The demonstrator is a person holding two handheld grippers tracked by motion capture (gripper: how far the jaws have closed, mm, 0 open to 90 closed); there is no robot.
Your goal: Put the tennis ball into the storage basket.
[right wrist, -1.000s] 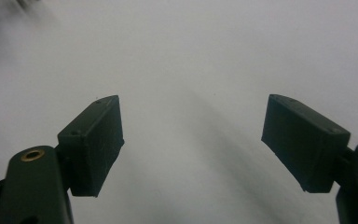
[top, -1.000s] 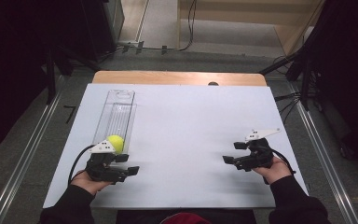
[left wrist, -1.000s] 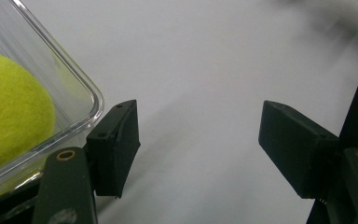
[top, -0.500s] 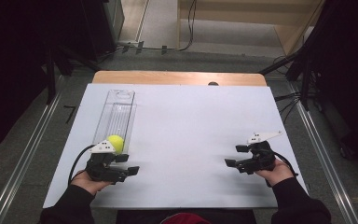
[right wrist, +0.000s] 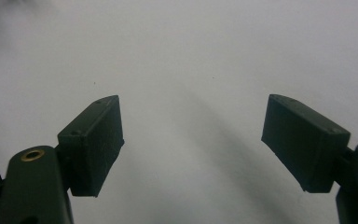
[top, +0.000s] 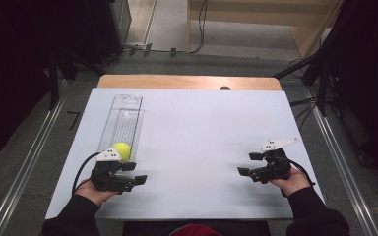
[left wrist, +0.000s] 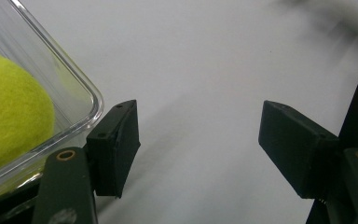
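Observation:
A yellow-green tennis ball (top: 122, 150) lies at the near end of a long clear plastic container (top: 123, 120) on the left of the white table top (top: 202, 128). My left gripper (top: 137, 173) rests on the table just in front of that end, open, jaws pointing right with nothing between them. In the left gripper view the ball (left wrist: 9, 112) sits behind the container's rounded corner (left wrist: 74, 88), beside the left jaw of the open gripper (left wrist: 198, 140). My right gripper (top: 244, 163) rests near the table's right side, open over bare white surface (right wrist: 193, 140).
A wooden strip (top: 187, 82) runs along the table's far edge, with a small dark knob (top: 225, 88) on it. Metal rails (top: 29, 162) flank the table on the floor. Cables (top: 305, 105) and dark stands lie beyond the right side.

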